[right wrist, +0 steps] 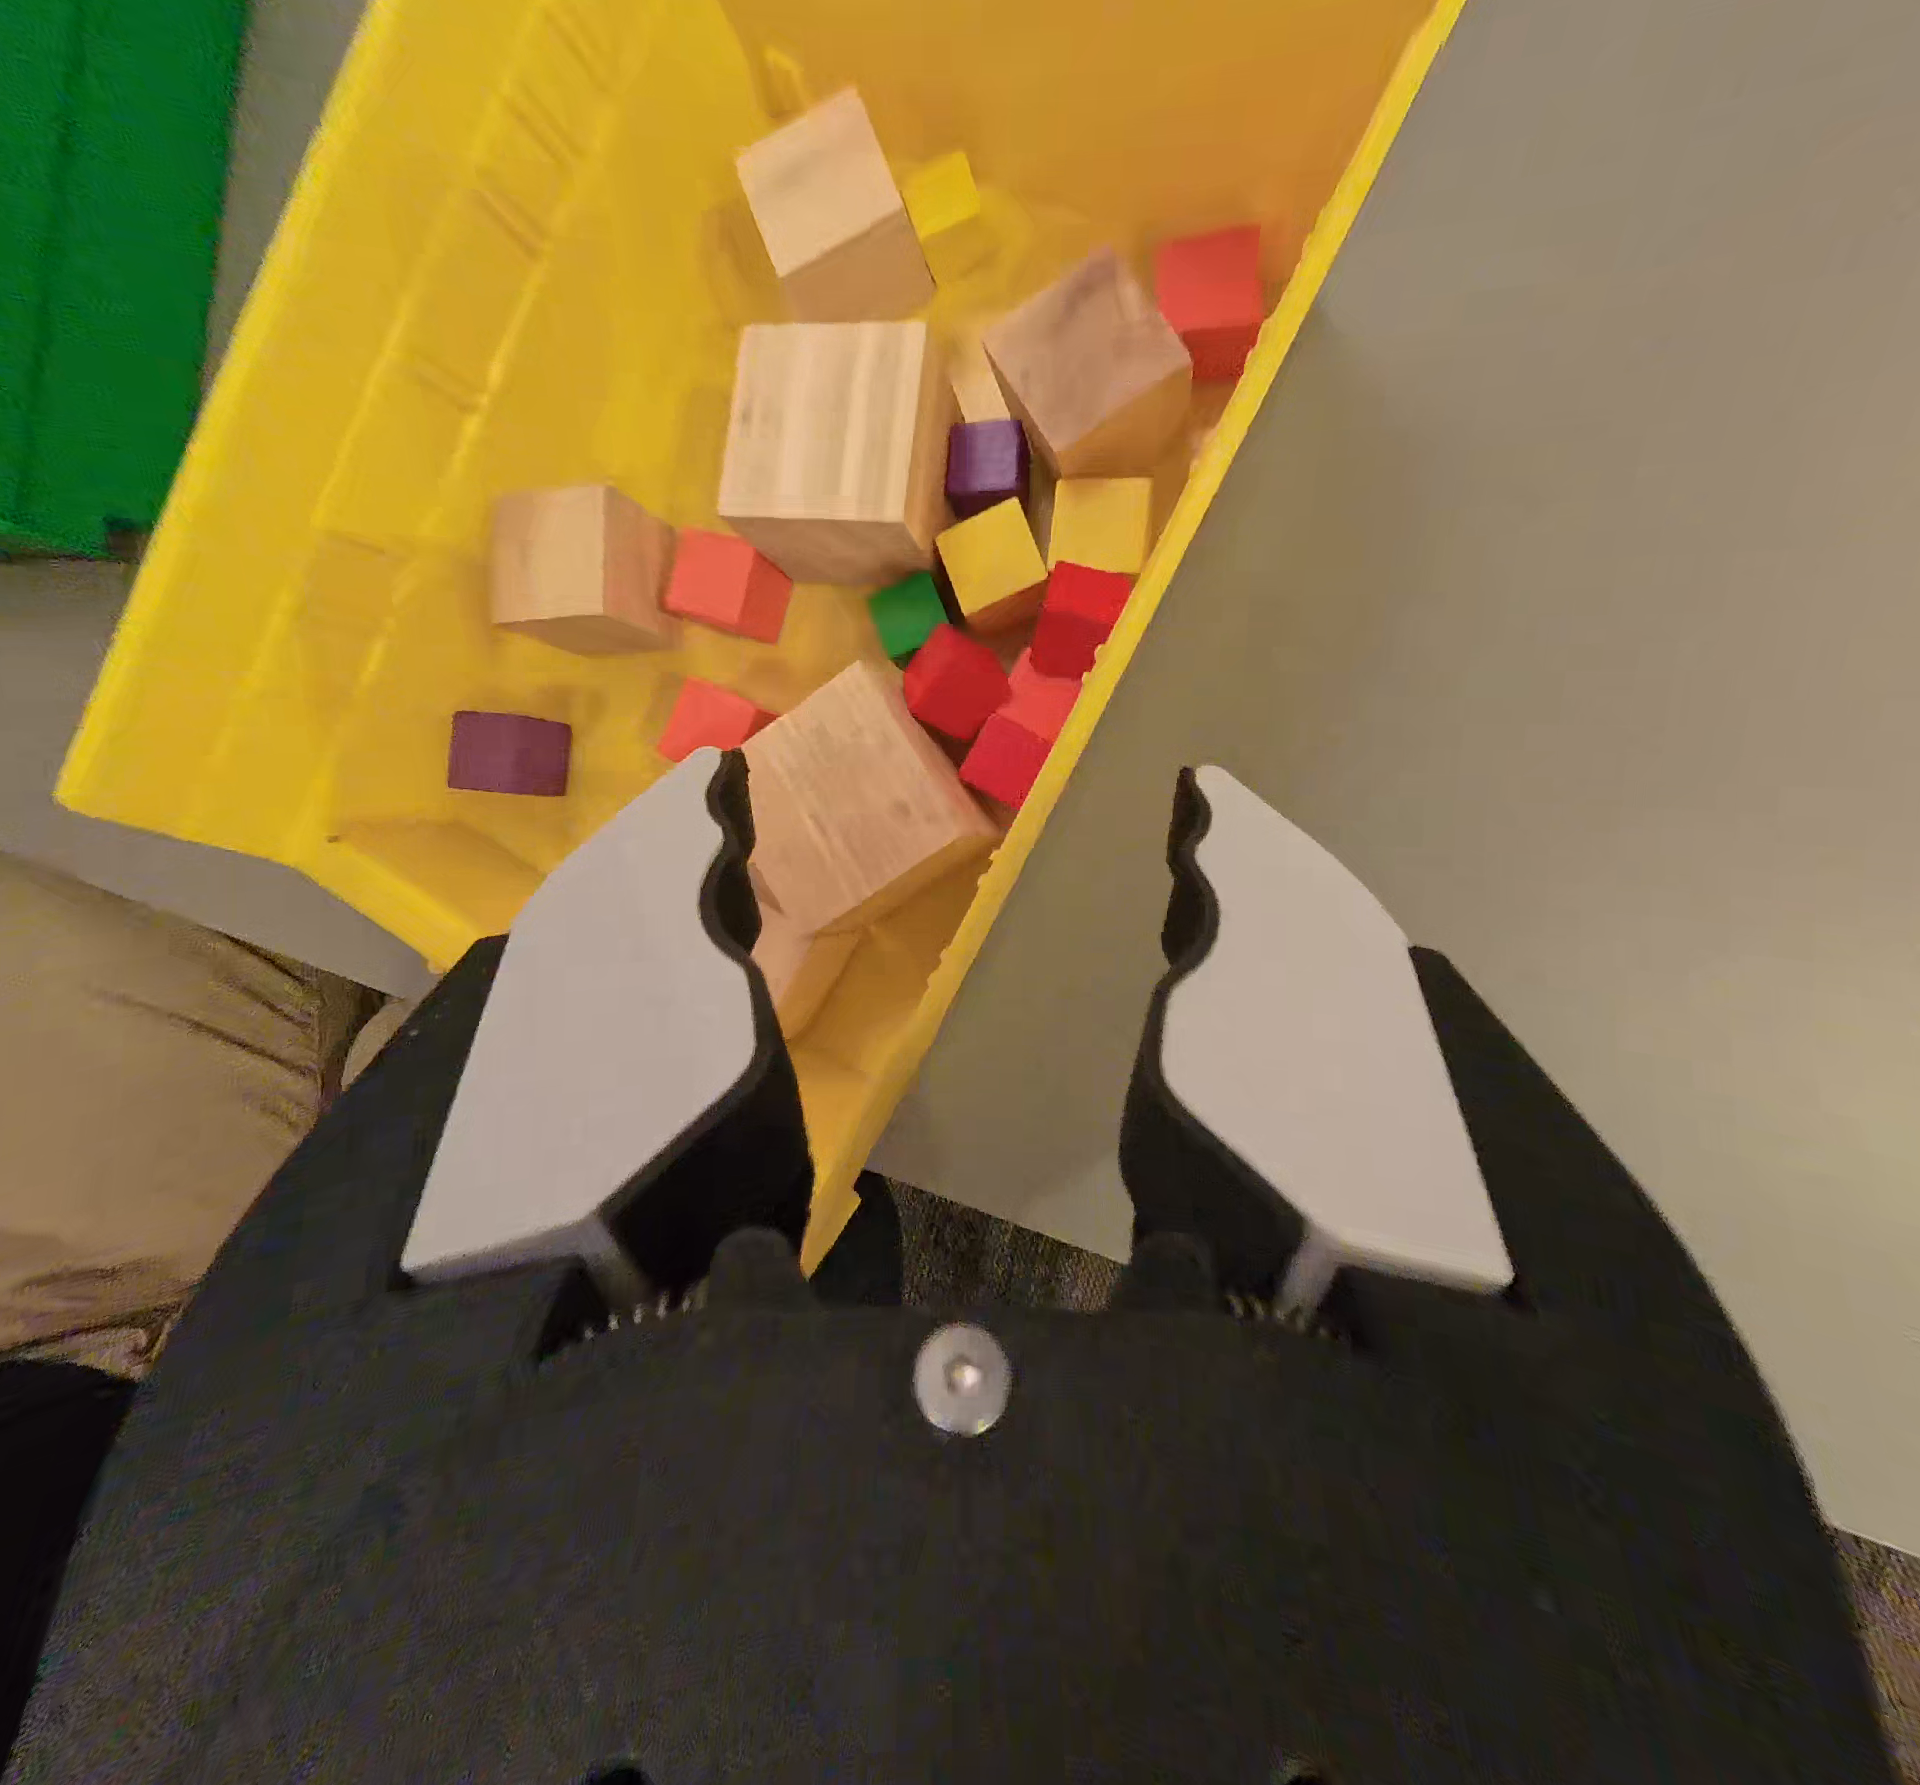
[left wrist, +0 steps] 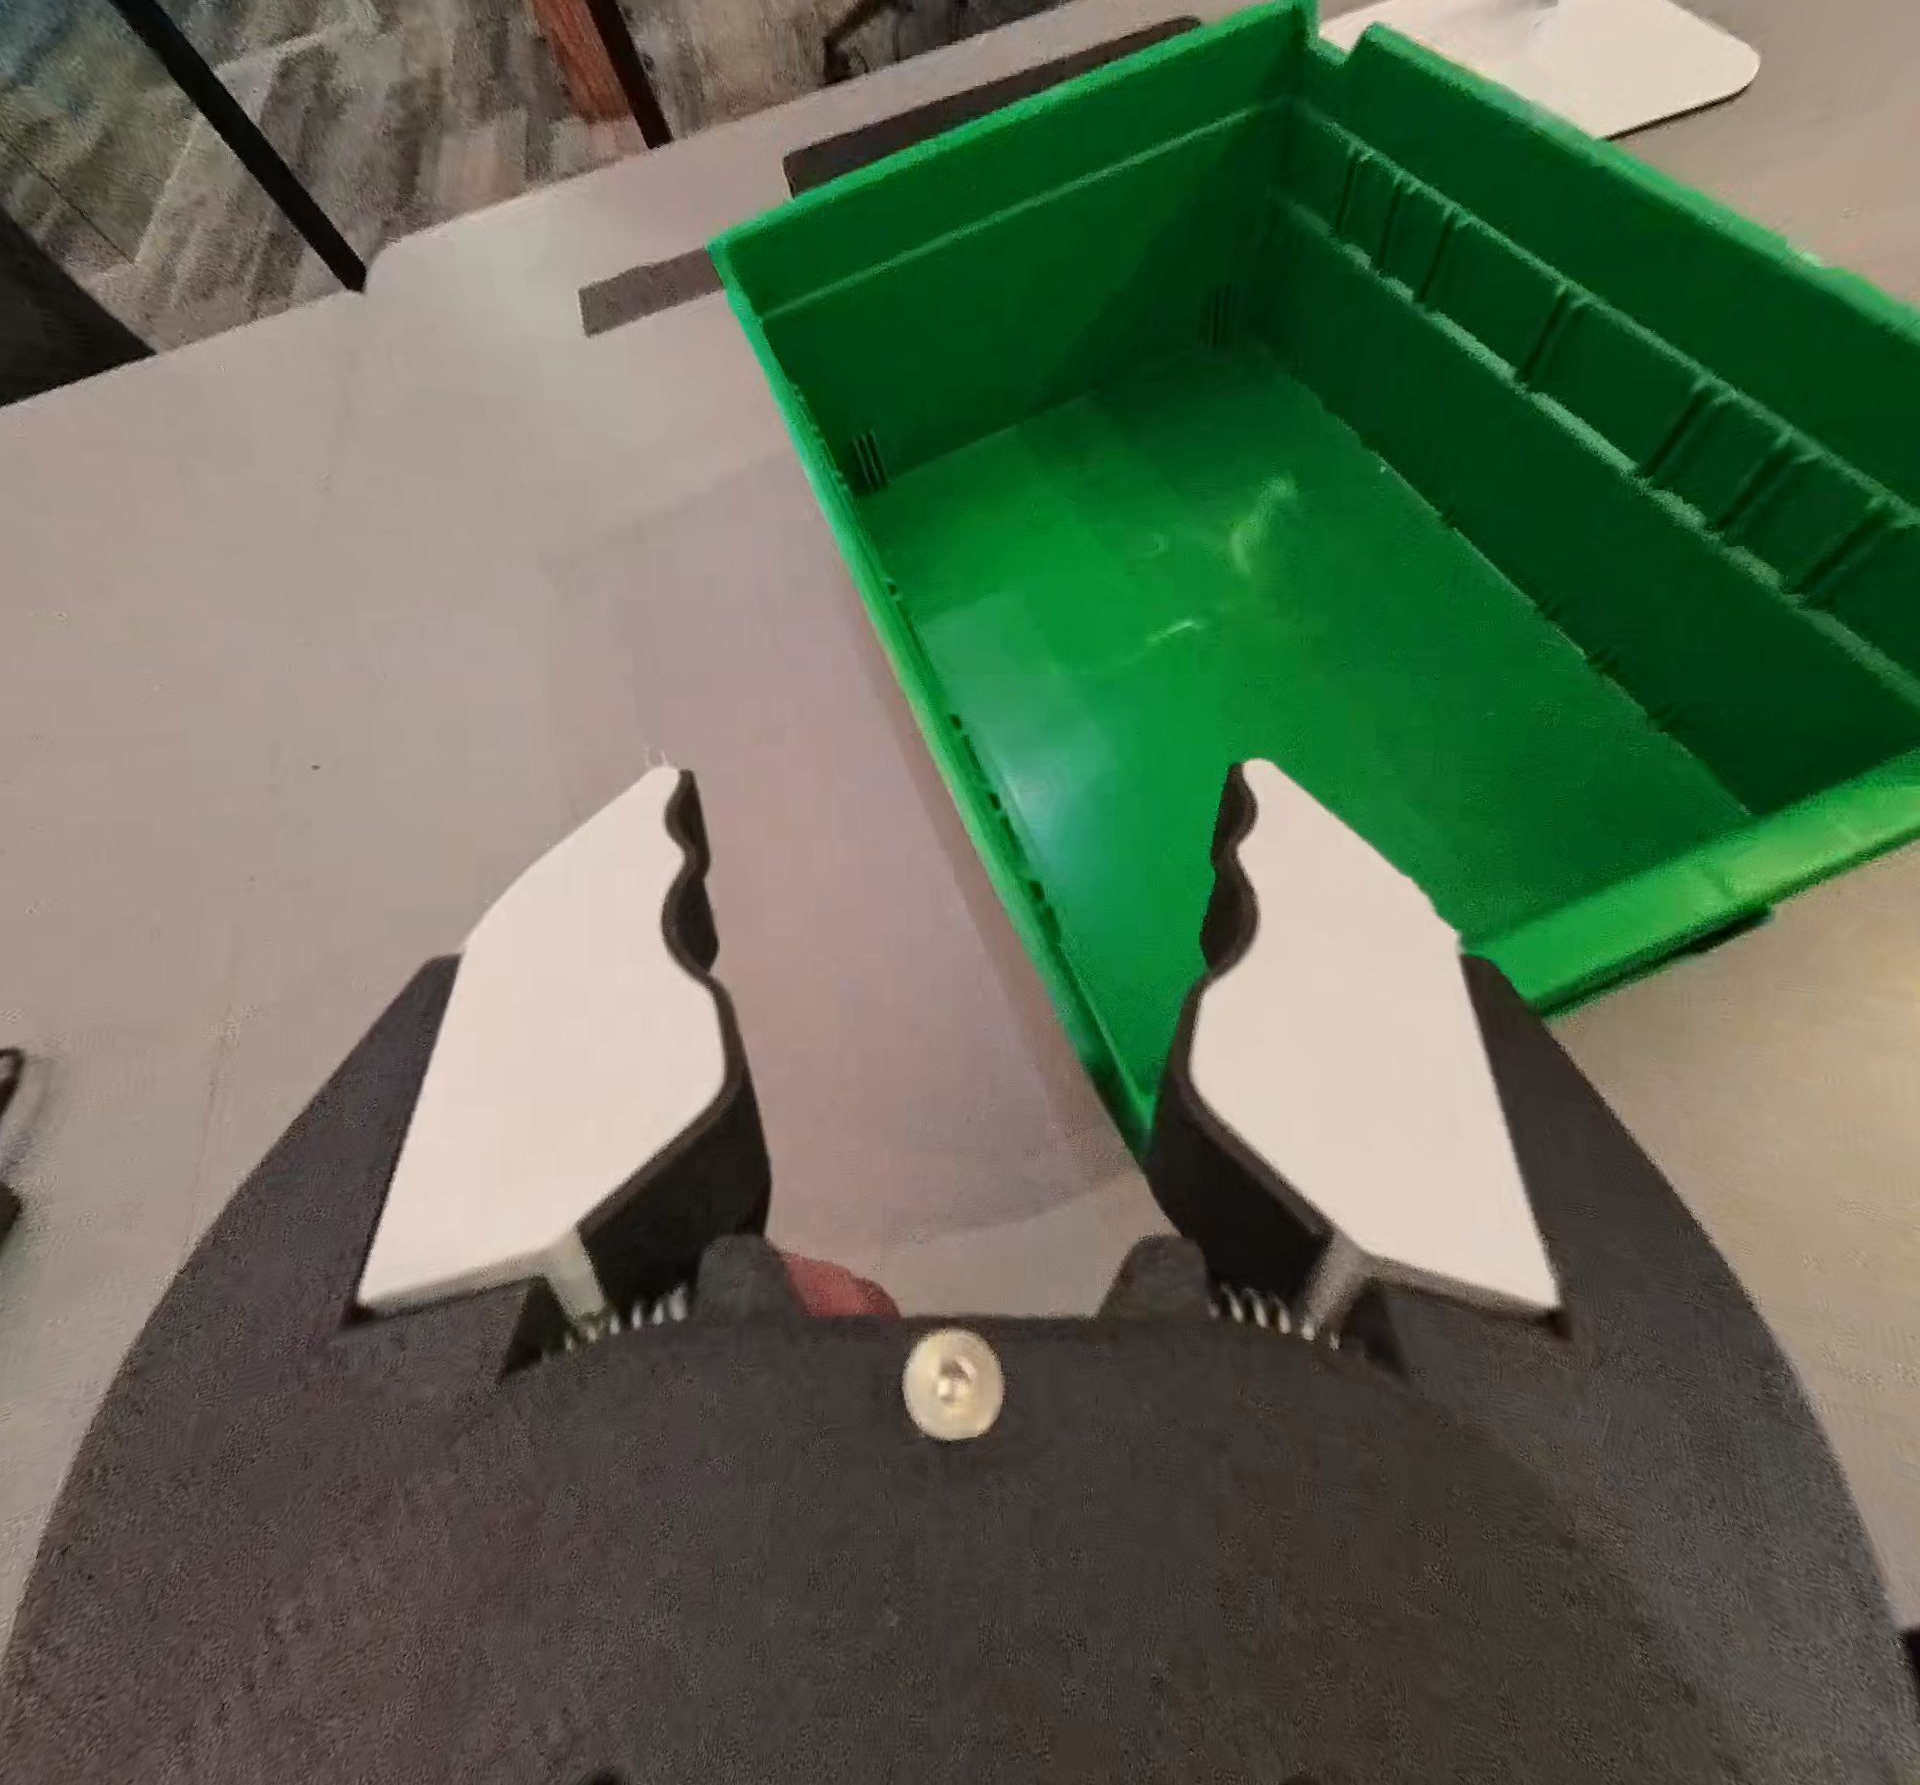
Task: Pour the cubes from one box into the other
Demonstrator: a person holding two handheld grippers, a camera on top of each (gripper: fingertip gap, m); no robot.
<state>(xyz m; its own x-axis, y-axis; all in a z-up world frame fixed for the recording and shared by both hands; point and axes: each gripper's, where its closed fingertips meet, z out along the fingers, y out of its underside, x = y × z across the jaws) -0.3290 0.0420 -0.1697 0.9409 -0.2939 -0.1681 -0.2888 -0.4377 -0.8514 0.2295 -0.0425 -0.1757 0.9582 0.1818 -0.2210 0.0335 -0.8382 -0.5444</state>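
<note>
My right gripper [right wrist: 956,779] has its fingers spread astride the yellow box [right wrist: 499,301] wall at the bench's near edge, cubes [right wrist: 831,447] inside; a shallow bite could slip. Left gripper [left wrist: 961,779] gapes beside the empty green box [left wrist: 1039,312].

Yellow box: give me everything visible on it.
The yellow box is an open-topped plastic bin with ribbed inner walls, seen only in the right wrist view. It sits on the grey table beside the green box, holding loose cubes: large plain wooden ones and small red, orange, yellow, purple and green ones. Its near side wall runs between the open fingers of the right hand-held gripper, not yet clamped.
</note>
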